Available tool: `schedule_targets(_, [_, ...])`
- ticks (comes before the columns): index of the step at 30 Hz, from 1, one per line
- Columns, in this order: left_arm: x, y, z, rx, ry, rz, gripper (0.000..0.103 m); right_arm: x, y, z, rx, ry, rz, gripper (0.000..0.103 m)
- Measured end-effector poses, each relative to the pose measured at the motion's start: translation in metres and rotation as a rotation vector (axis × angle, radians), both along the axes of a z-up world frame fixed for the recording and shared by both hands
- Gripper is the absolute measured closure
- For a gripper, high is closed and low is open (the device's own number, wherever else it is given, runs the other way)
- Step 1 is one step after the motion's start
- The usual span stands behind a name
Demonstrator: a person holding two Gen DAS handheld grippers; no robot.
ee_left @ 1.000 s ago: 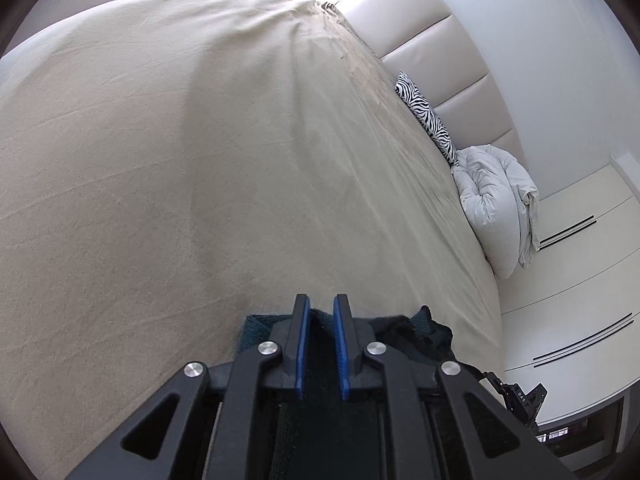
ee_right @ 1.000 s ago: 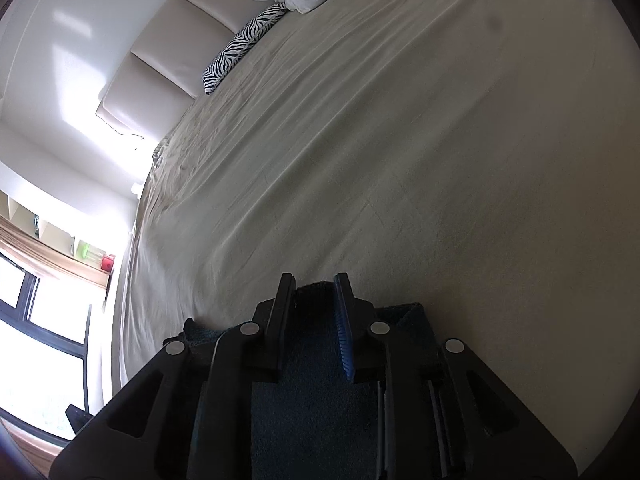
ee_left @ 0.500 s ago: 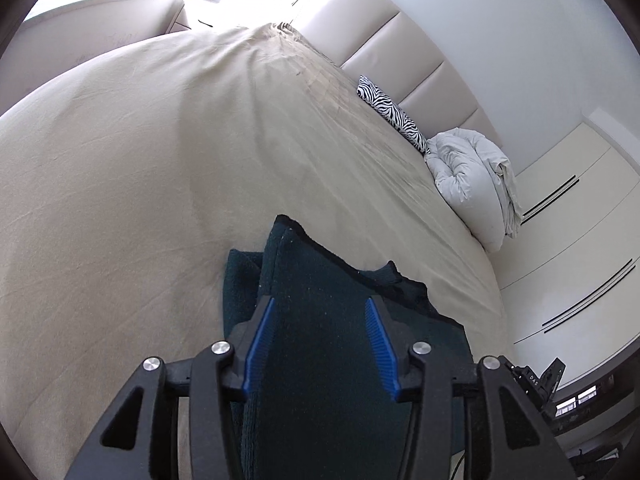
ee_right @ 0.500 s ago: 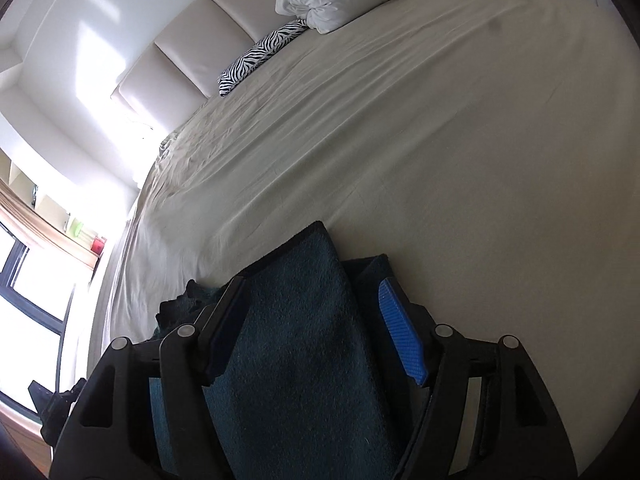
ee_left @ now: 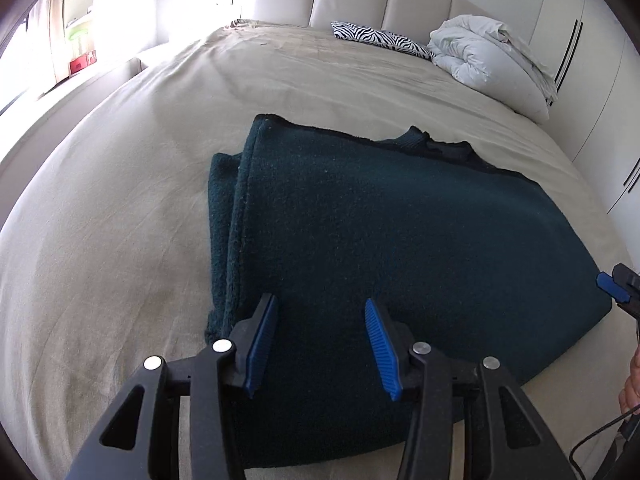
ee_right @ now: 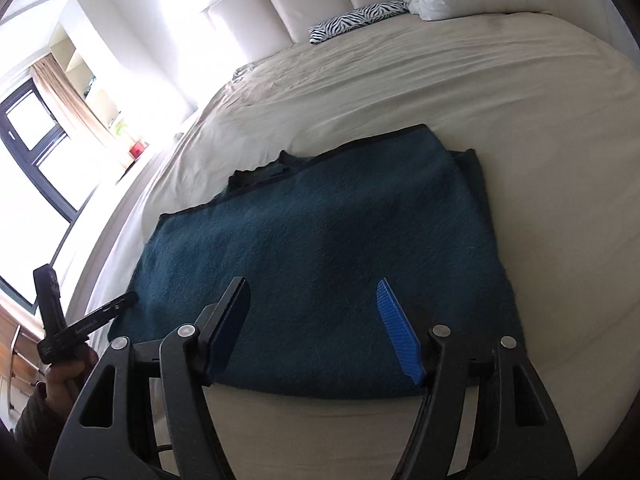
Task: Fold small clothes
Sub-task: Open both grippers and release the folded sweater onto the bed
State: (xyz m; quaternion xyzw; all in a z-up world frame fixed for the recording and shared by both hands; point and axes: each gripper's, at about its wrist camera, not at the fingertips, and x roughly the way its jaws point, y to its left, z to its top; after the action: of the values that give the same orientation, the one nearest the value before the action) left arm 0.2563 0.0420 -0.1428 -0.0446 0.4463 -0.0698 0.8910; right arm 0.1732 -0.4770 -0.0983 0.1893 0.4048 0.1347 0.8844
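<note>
Teal knit garment (ee_left: pixel 400 240) lies folded on the beige bed (ee_left: pixel 120 220) — soft, thick, floppy; lift by a doubled edge; left gripper (ee_left: pixel 320 344) and right gripper (ee_right: pixel 316 328) hover released, having just opened.

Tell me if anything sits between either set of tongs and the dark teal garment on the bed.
Nothing visible does. The left tongs and the right tongs both stand open just above the folded dark teal garment, with no other object in between. The zebra-print pillow and white duvet lie far off by the headboard.
</note>
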Motion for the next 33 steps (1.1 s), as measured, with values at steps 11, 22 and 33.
schedule_targets(11, [-0.007, -0.007, -0.008, 0.1, 0.02, -0.005, 0.053, -0.01, 0.004, -0.063, 0.316, 0.176, -0.009, 0.058])
schedule_targets(22, [-0.012, -0.006, -0.009, 0.081, 0.008, -0.009, 0.052, -0.037, 0.042, -0.036, 0.408, 0.143, -0.011, 0.053])
schedule_targets(33, [-0.021, -0.003, -0.01, 0.078, -0.014, -0.029, 0.052, -0.027, 0.108, -0.08, 0.514, 0.245, 0.106, 0.056])
